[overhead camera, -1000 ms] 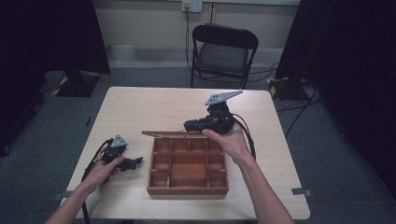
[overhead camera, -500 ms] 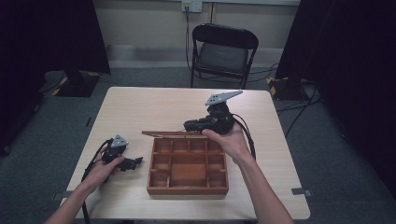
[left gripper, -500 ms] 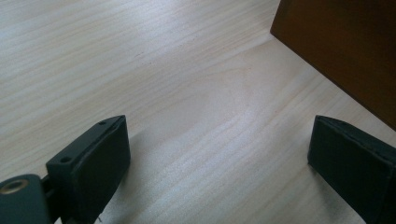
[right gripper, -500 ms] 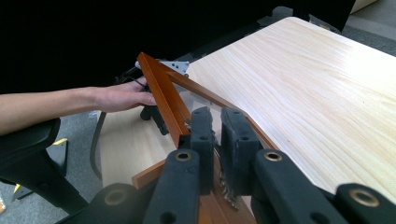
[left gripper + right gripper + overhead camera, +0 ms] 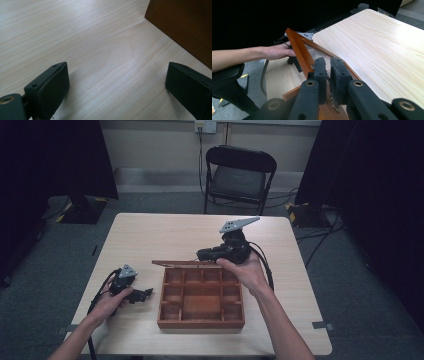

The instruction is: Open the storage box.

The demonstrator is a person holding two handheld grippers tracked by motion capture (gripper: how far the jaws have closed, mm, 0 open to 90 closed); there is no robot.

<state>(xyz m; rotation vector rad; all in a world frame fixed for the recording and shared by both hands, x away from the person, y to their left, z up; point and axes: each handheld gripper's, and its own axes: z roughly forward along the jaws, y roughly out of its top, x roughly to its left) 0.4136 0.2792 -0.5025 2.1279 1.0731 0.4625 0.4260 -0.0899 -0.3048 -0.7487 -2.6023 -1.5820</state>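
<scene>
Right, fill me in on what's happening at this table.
A person works at a light wooden table with a gripper in each hand. The right gripper is shut on the glazed wooden lid of a compartmented wooden box, holding it raised at the box's far edge, so the compartments lie open to the high view. The left gripper rests on the table left of the box, jaws open with nothing between them.

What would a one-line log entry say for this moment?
right gripper: shut on box lid, lid raised | left gripper: open, on table beside wooden box
</scene>
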